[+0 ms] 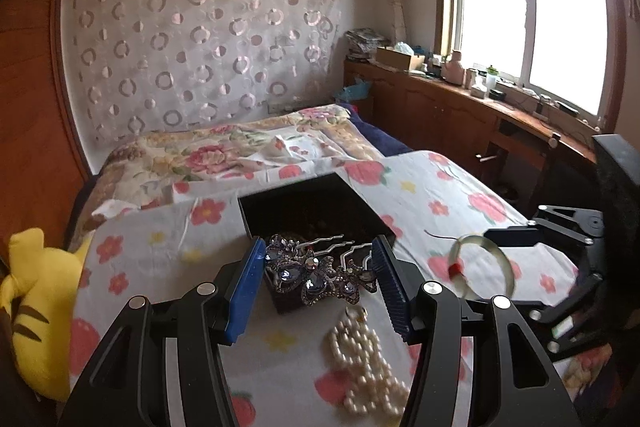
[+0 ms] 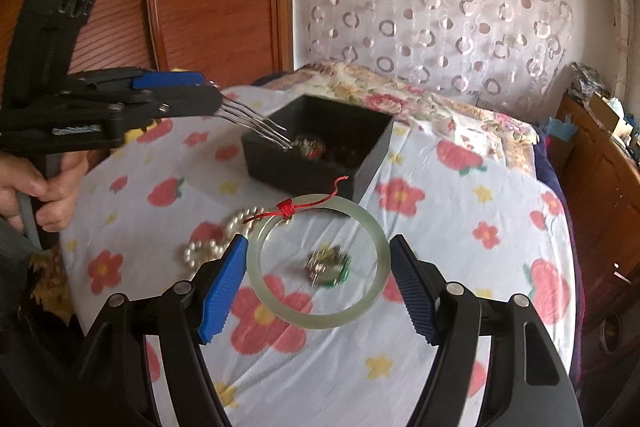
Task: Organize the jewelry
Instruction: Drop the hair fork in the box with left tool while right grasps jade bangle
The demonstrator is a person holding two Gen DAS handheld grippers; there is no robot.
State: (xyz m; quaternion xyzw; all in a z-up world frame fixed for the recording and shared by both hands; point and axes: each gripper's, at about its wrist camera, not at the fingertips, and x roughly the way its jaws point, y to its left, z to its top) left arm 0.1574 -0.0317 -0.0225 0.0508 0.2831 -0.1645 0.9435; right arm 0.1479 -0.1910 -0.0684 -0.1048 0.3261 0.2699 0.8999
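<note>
My left gripper (image 1: pixel 318 259) is shut on a purple jewelled hair comb (image 1: pixel 316 273) and holds it over the near edge of the black jewelry box (image 1: pixel 312 207). In the right wrist view the comb's metal prongs (image 2: pixel 256 125) point into the box (image 2: pixel 320 147). My right gripper (image 2: pixel 318 259) holds a pale green jade bangle (image 2: pixel 256 277) with a red cord knot (image 2: pixel 286 206) above the bed. The bangle (image 1: pixel 506 261) shows at the right of the left wrist view. A pearl necklace (image 1: pixel 364 363) lies on the sheet below the comb.
A small green and silver brooch (image 2: pixel 328 265) lies on the floral sheet (image 2: pixel 460 227) under the bangle. A yellow plush toy (image 1: pixel 36 307) sits at the bed's left edge. A wooden counter (image 1: pixel 460 95) with clutter runs under the window.
</note>
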